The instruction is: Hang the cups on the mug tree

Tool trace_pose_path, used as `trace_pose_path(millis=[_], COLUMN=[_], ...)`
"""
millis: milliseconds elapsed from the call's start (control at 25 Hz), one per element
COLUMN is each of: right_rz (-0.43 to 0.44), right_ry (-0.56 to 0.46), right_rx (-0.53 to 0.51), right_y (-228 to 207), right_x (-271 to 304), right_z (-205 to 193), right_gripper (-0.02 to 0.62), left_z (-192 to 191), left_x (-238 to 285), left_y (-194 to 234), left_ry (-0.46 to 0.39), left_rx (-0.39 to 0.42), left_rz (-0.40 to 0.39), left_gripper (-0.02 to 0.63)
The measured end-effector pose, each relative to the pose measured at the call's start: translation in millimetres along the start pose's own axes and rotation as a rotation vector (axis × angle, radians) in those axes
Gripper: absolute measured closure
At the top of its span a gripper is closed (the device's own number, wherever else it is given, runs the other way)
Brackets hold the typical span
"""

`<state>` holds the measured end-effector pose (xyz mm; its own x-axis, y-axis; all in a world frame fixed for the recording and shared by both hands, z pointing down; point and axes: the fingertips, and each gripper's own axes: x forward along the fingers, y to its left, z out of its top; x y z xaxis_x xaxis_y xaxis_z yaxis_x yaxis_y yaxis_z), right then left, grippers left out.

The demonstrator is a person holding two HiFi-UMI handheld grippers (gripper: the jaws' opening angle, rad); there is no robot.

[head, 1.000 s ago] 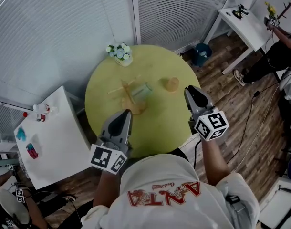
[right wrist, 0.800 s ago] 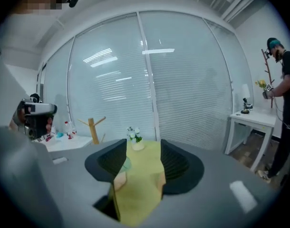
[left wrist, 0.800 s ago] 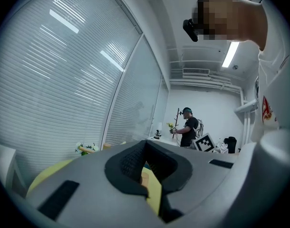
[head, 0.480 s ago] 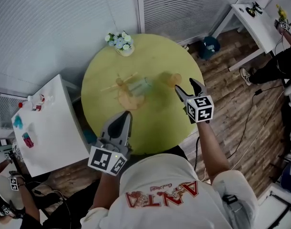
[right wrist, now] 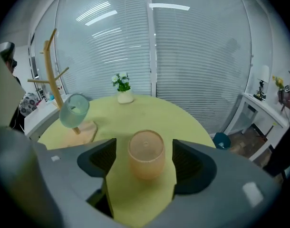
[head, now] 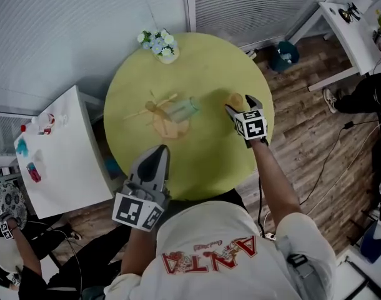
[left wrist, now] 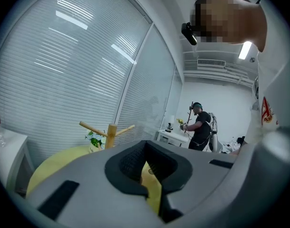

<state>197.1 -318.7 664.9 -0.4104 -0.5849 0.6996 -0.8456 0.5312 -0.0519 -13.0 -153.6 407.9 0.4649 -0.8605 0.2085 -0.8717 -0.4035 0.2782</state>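
Seemingly half done: teal cup (head: 183, 109) hung on tree (head: 158, 107), centre frame. Orange cup (right wrist: 146, 152) upturned on table (head: 203, 152), right of centre, untouched between right gripper (right wrist: 145, 163) jaws, just widened. Left gripper (left wrist: 146, 149) closed, empty, lower left.

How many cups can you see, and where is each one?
2. A pale blue cup hangs on the mug tree; an orange cup stands on the table between the right gripper's just-opened jaws, untouched. Others may be hidden.
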Motion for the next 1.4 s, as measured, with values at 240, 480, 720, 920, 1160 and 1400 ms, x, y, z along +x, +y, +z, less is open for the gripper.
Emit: trace_pose_path(millis=[240, 480, 720, 920, 1160, 1400], right_rz=[0.005, -0.02, -0.006, 0.06, 0.201, 0.317], right_ry=[0.022, 0.03, -0.044, -0.223, -0.443, -0.594], right_rx=[0.006, 0.019, 0.093, 0.227, 0.379, 0.424], right_y=[-3.4, -6.5, -1.0, 15.1, 43.6, 72.5], right_x=[20.5, 22.9, -0.7, -56.0, -128.5, -176.2], right_z=[-6.7, -12.2, 2.0, 52.8, 120.2, 175.7], right_gripper=[0.258, 0.316, 0.319, 0.321, 0.324, 0.336], left_z=[-2.5, -3.1, -2.9, 4.1, 8.8, 11.6], left_x=[5.0, -0.6, -11.3, -24.4, -37.0, -55.6], left_y=[2.5, 2.4, 4.3, 5.7, 8.5, 13.3], left_ry=[0.015, 0.02, 0.013, -0.011, -0.045, -0.078], left_rx=[0.001, 0.002, -0.01, -0.011, -0.039, -0.074], left_rz=[0.009, 0.003, -0.008, -0.018, -0.025, -0.022], left_gripper=[0.597, 0.597, 0.597, 0.597, 0.597, 0.597])
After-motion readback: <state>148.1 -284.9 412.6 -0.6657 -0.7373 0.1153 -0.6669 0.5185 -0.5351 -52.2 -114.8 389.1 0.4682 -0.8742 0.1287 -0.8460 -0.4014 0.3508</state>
